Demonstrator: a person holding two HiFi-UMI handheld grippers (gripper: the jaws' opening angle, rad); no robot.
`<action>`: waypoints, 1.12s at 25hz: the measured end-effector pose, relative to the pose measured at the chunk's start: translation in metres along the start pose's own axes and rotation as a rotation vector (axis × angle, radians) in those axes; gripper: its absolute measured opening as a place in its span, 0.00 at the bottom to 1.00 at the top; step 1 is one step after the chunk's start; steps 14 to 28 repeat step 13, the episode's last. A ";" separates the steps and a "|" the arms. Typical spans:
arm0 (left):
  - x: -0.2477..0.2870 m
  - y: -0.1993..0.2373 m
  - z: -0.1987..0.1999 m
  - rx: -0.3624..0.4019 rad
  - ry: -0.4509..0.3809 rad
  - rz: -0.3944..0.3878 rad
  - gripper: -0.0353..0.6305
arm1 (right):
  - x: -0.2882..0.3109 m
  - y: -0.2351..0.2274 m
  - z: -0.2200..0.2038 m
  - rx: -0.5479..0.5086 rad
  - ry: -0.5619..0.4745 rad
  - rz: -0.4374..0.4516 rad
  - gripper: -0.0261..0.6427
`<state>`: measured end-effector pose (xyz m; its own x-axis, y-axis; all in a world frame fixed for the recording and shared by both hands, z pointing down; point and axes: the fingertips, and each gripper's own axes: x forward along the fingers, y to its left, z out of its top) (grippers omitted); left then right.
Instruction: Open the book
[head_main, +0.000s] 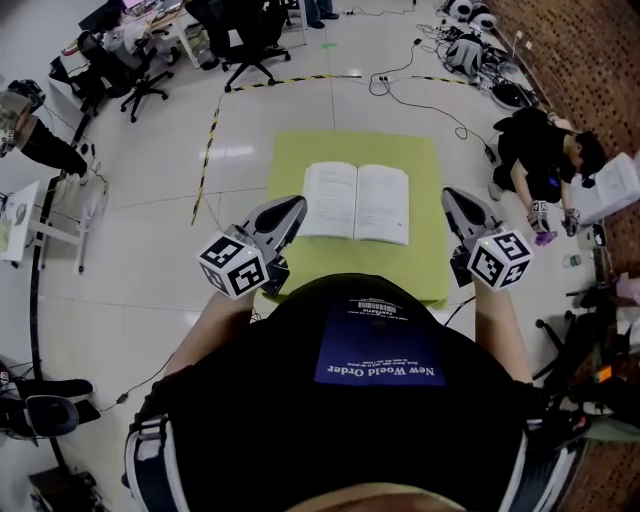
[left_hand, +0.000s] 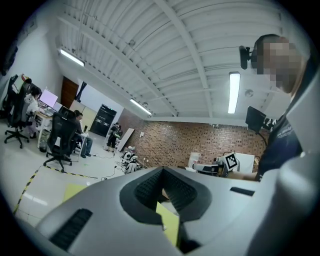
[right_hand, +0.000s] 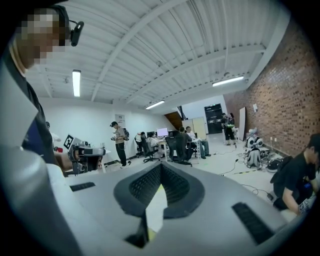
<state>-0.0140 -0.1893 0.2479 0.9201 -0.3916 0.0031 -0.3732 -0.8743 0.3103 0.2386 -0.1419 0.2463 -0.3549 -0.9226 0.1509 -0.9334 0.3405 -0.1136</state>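
Observation:
A book (head_main: 355, 203) lies open, pages up, in the middle of a yellow-green table (head_main: 350, 150). My left gripper (head_main: 296, 207) hovers at the table's near left edge, just left of the book, and does not touch it. It is shut with nothing between its jaws. My right gripper (head_main: 452, 195) hangs off the table's right edge, apart from the book, also shut and empty. In the left gripper view the jaws (left_hand: 162, 170) meet, with a strip of table behind them. The jaws (right_hand: 160, 167) are likewise together in the right gripper view.
A person in black (head_main: 545, 150) crouches by the brick wall at the right. Office chairs (head_main: 250, 40) and desks stand at the far left. Cables (head_main: 420, 100) and a yellow-black tape line (head_main: 210, 140) run over the white floor beyond the table.

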 end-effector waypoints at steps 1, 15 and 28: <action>0.000 -0.001 0.000 0.000 -0.001 0.002 0.06 | 0.000 0.000 0.001 -0.004 0.002 0.002 0.02; 0.001 0.005 0.000 0.002 -0.009 0.018 0.06 | 0.010 -0.001 0.001 -0.033 0.012 0.024 0.02; 0.001 0.005 0.000 0.002 -0.009 0.018 0.06 | 0.010 -0.001 0.001 -0.033 0.012 0.024 0.02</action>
